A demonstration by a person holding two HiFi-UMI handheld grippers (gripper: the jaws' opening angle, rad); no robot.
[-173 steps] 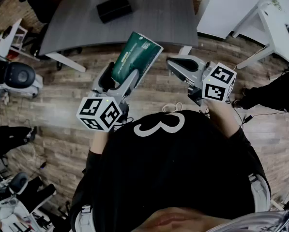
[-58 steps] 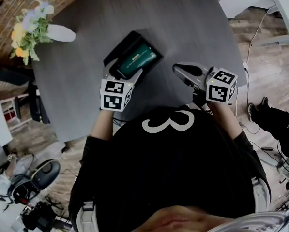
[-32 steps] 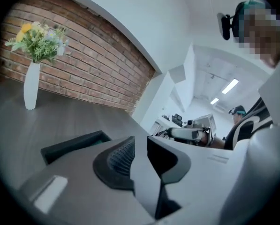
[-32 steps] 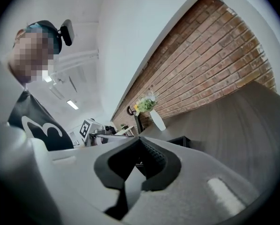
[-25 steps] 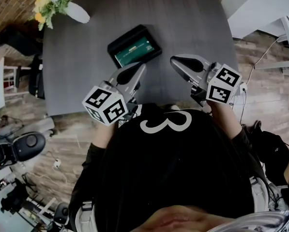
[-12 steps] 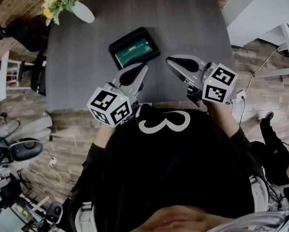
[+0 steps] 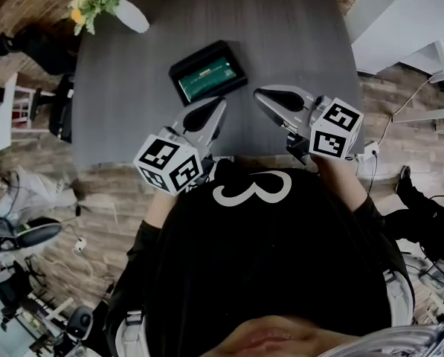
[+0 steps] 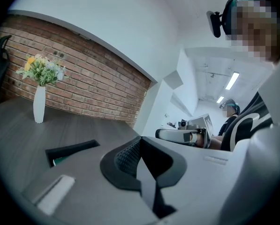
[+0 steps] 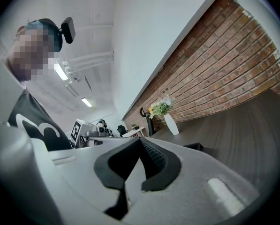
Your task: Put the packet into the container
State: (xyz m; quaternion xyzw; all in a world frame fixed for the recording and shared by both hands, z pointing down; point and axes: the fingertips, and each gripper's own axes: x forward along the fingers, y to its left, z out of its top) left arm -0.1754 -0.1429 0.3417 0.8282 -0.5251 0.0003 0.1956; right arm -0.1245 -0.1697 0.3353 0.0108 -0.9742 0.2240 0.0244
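Note:
The green packet (image 7: 205, 80) lies flat inside the black container (image 7: 184, 69) on the grey table (image 7: 132, 110). My left gripper (image 7: 219, 110) hovers near the table's front edge, a short way in front of the container, shut with nothing in it. In the left gripper view its jaws (image 8: 139, 143) meet, and the container (image 8: 76, 147) shows a sliver of the green packet (image 8: 59, 161). My right gripper (image 7: 261, 95) is level with it to the right, also shut and empty (image 9: 140, 143).
A white vase of flowers (image 7: 129, 19) stands at the table's far left corner. The table's front edge runs just under both grippers. White furniture (image 7: 400, 21) stands to the right, and chairs and gear lie on the wooden floor (image 7: 73, 222) at the left.
Earlier my left gripper carried the packet and lowered it into the container; it now has let go and pulled back. Over the last second both grippers barely moved.

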